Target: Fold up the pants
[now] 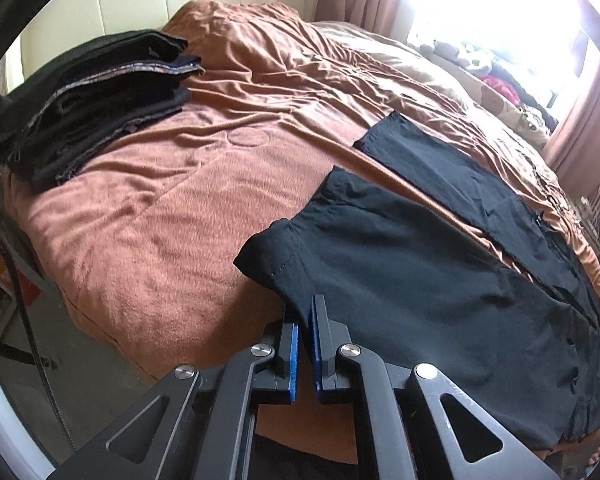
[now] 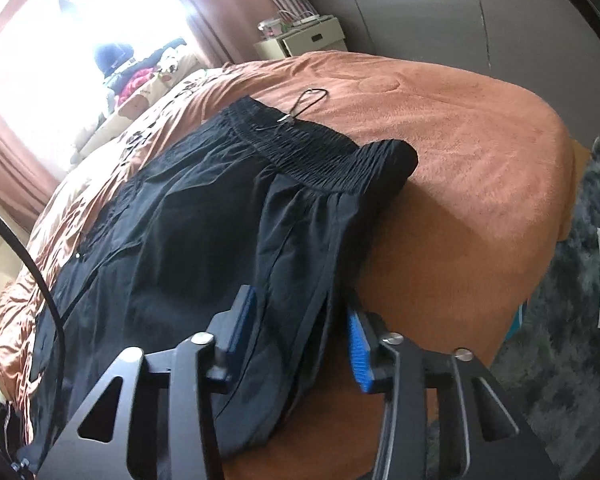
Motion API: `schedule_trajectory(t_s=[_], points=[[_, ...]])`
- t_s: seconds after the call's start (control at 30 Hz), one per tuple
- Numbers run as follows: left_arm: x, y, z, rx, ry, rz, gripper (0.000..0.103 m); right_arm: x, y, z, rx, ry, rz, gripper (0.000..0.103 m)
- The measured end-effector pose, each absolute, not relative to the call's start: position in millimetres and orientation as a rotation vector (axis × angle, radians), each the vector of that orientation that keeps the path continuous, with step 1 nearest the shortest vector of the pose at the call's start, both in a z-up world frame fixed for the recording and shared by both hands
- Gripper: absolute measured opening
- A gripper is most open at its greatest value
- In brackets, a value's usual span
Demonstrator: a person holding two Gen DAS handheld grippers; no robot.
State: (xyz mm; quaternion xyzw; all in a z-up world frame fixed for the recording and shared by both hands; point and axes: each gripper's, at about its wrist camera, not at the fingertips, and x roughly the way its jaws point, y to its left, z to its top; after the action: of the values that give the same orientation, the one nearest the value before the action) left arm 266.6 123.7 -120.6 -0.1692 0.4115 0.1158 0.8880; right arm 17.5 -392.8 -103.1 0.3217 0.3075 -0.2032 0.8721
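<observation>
The pants [image 1: 440, 280] lie flat near the bed [image 1: 180, 200] edge. Left gripper [image 1: 305, 320] pinches a leg hem; right gripper [image 2: 300, 320], jaws narrowed, straddles the side seam, pads not visibly pressing, positioned for folding.

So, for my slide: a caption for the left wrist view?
Left tool shut on pants hem, on a bed.

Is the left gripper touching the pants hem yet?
Touching. The left wrist view shows the left gripper with its jaws shut on the hem corner of the black pants, fabric pinched between the blue pads.
</observation>
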Motion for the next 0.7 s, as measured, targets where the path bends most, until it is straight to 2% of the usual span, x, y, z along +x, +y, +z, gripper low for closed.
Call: schedule_trajectory(t_s=[0.07, 0.17, 0.33, 0.7], points=[[269, 122, -117, -0.341, 0.849, 0.242, 0.006, 21, -401, -104, 0.687, 0.645, -0.422, 0.017], [271, 120, -111, -0.330, 0.841, 0.248, 0.006, 23, -404, -95, 0.678, 0.612, -0.413, 0.004], [279, 117, -96, -0.323, 0.808, 0.238, 0.006, 14, -403, -72, 0.645, 0.533, -0.360, 0.002], [315, 109, -54, -0.278, 0.748, 0.193, 0.006, 18, -402, -39, 0.603, 0.492, -0.354, 0.001]])
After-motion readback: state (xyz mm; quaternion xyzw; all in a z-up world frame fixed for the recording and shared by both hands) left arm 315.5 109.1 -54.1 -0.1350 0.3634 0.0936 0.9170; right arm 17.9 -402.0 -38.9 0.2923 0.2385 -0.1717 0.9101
